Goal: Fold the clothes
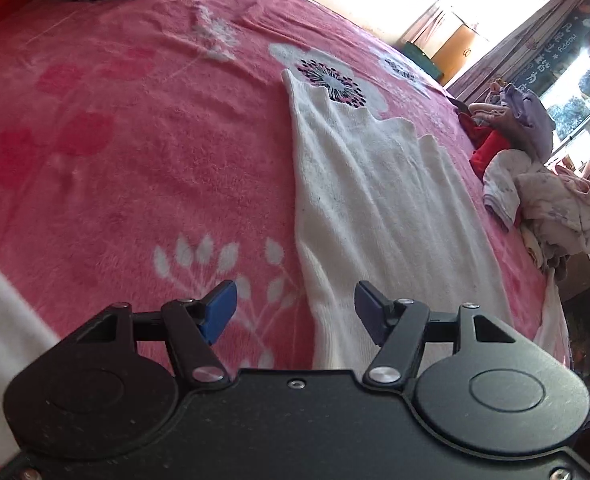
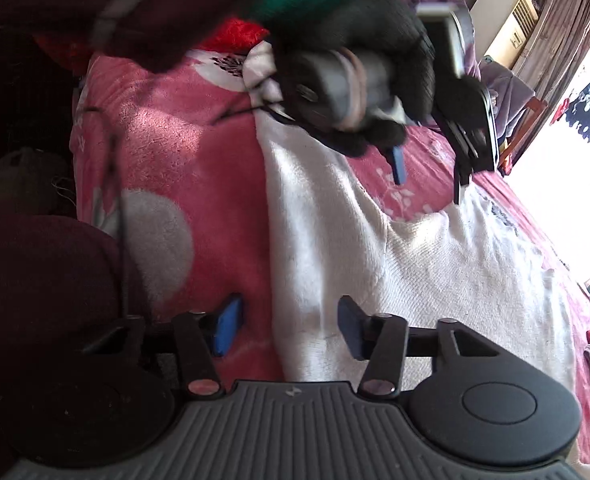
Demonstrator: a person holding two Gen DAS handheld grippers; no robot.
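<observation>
White garment [image 1: 379, 196] lies spread flat on the bed's pink floral blanket [image 1: 143, 160], a long knit piece. In the left wrist view its long axis runs from the near edge under the camera away to a wavy far hem by a printed white flower. Straight left edge; light wrinkles across it.

Left gripper [image 1: 295, 310]: jaws apart, nothing between the blue pads, hovering over the garment's left edge where it meets the blanket.

Right gripper [image 2: 289, 326]: jaws partly open, empty, straddling the garment's edge; whether the pads touch the cloth I cannot tell.

A black-gloved hand [image 2: 359, 68] grips the left gripper's handle, seen blurred in the right wrist view.

Pile of loose clothes [image 1: 535, 176] at the bed's right edge.
</observation>
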